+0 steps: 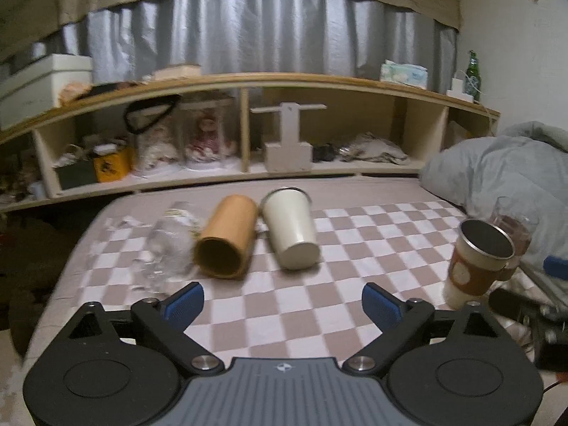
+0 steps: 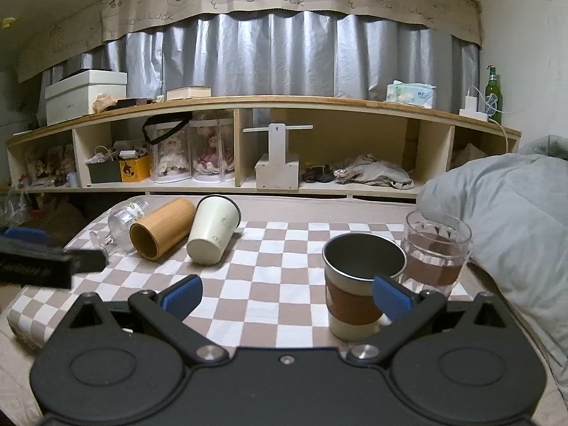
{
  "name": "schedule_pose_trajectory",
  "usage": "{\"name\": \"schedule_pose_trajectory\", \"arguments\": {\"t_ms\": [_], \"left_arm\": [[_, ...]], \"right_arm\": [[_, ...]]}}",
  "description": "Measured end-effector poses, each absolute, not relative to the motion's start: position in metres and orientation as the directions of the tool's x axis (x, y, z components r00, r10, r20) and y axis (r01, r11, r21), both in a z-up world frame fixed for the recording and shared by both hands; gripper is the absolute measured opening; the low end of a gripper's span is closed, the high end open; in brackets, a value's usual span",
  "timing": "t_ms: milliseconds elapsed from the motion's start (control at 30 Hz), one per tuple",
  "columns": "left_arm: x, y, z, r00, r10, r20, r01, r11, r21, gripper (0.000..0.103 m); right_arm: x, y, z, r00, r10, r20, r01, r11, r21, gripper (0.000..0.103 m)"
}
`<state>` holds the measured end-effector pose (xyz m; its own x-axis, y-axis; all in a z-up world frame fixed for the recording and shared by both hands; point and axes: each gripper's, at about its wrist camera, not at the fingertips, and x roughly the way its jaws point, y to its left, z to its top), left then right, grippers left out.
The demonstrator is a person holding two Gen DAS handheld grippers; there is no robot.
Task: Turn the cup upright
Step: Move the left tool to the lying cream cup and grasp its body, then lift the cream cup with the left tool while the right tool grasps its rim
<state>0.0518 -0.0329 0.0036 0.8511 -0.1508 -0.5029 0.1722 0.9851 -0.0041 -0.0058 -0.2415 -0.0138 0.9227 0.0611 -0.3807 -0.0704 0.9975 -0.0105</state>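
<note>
A matt cream cup (image 2: 213,234) is lying beside a smooth bamboo-look tube (image 2: 159,229) on the soft checked cloth (image 2: 284,277); a brushed-metal tumbler (image 2: 358,284) is wearing a brown sleeve, clear glass (image 2: 435,252) gleaming

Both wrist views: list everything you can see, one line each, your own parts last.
bamboo cup: 1, tan, lying on its side, left on the cloth
white cup: 1, cream, lying on its side, right of the bamboo cup
wine glass: 1, clear, lying left of the bamboo cup
steel cup: 1, brown sleeve, upright, right front
tumbler: 1, clear glass, upright beside the steel cup
cloth: 1, beige and white checks, under the cups
duvet: 1, grey, far right
shelf: 1, wood, behind the bed
bottle: 1, green, on the shelf's right end
left gripper: open
right gripper: open
</note>
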Motion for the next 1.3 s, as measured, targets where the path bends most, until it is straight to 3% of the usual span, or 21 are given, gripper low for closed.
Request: {"name": "schedule_pose_trajectory", "arguments": {"t_ms": [300, 767, 867, 1300], "left_arm": [[0.145, -0.062, -0.003, 0.792, -0.201, -0.576, 0.188, 0.979, -0.084, 0.082], [0.256, -0.084, -0.043, 0.686, -0.089, -0.722, 0.100, 0.995, -0.028, 0.069], [0.264, -0.087, -0.046, 0.677, -0.047, -0.734, 0.086, 0.996, 0.016, 0.062], [0.199, -0.080, -0.044, 0.640, -0.115, -0.759, 0.197, 0.980, 0.018, 0.061]], "right_arm": [[-0.004, -0.257, -0.022, 0.923, 0.108, -0.370, -0.086, 0.993, 0.075, 0.103], [0.009, -0.277, -0.037, 0.899, 0.177, -0.400, -0.105, 0.975, 0.195, 0.103], [0.010, -0.279, -0.039, 0.898, 0.182, -0.401, -0.106, 0.973, 0.205, 0.103], [0.008, -0.285, -0.035, 0.897, 0.193, -0.398, -0.097, 0.964, 0.248, 0.103]]}}
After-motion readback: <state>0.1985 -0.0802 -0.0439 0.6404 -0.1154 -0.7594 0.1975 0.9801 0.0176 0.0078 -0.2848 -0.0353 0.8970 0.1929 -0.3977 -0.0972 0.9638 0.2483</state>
